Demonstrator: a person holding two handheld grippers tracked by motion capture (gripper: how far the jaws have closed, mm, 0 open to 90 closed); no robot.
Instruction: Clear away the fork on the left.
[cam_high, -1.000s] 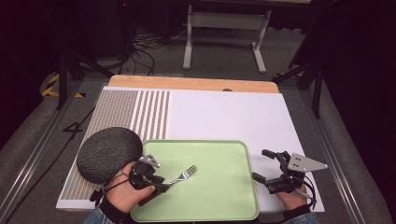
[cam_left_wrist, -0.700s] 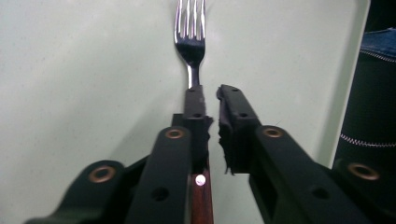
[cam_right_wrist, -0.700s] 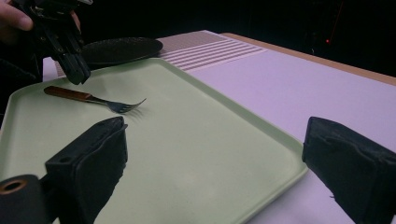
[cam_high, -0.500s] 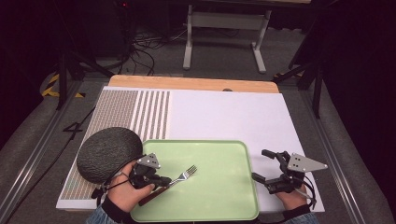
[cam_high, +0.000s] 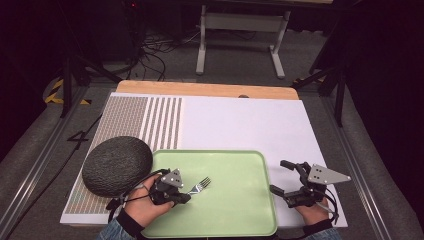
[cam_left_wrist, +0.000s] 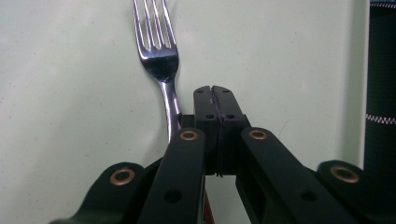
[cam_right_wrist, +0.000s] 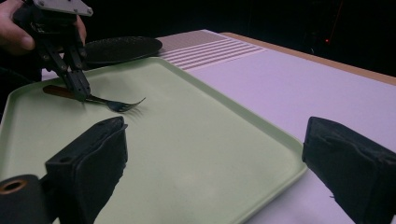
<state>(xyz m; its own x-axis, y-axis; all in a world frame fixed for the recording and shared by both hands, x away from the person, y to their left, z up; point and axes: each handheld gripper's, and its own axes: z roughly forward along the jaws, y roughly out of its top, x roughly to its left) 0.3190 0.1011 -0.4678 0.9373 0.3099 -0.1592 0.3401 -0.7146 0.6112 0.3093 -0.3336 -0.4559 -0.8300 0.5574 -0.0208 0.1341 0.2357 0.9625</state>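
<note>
A metal fork (cam_high: 200, 185) lies on the pale green tray (cam_high: 240, 210), tines pointing up and right. My left gripper (cam_high: 184, 196) rests low on the tray at the fork's handle. In the left gripper view its jaws (cam_left_wrist: 215, 93) are pressed together with nothing between them, and the fork (cam_left_wrist: 156, 51) runs just to their left, passing under the left arm. The right gripper view shows that gripper (cam_right_wrist: 83, 95) tip-down against the fork (cam_right_wrist: 116, 105). My right gripper (cam_high: 280, 176) hovers wide open at the tray's right edge, its pads (cam_right_wrist: 98, 149) empty.
A dark round textured plate (cam_high: 117, 165) sits left of the tray, touching its corner. Both stand on a white mat (cam_high: 240, 125) with a striped patch (cam_high: 150, 120) at the left. Behind it runs a wooden table edge (cam_high: 200, 89).
My left gripper has shifted slightly right along the fork's handle. The fork, the tray and my right gripper have stayed where they were.
</note>
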